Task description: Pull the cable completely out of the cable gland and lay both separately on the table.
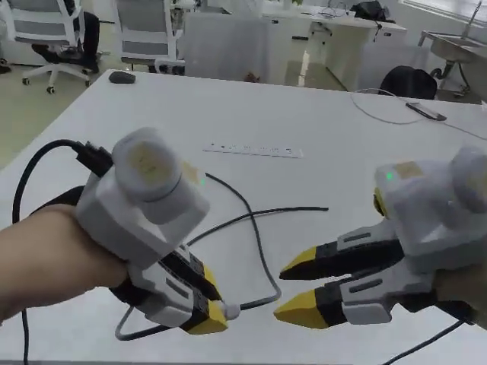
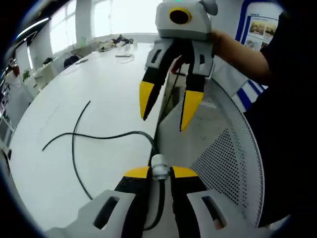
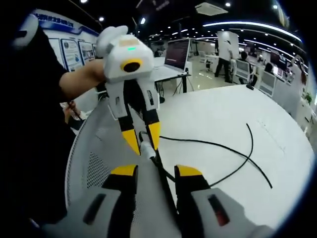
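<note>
Where the cable gland (image 2: 158, 166) sits: between the yellow tips of the left tool (image 2: 159, 173), small and white, held above the near part of the worktop (image 1: 152, 106)
Left tool: closed tight on the cable gland, pressing it from both sides; a hand (image 1: 76, 258) grips the tool's body
Right tool (image 1: 293, 290): jaws well apart with nothing between them, tips aimed at the cable gland, near it but not touching
Cable (image 1: 289, 209): black, passing through the cable gland; one stretch runs back between the left tool's jaws, the other leaves the front of the cable gland and drops to the worktop
Cable on the worktop: a loose loop that crosses itself, its free end lying flat toward the middle
Facing: the two tools point at each other, tip toward tip
Task state: cable not pulled out, cable gland and cable not yet laid apart
Worktop: white and wide; a white power strip (image 1: 251, 150) lies beyond the cable, well apart from it, and a dark mouse (image 1: 122, 77) lies near the far edge
Behind the worktop: office chairs (image 1: 46, 30) on the floor
</note>
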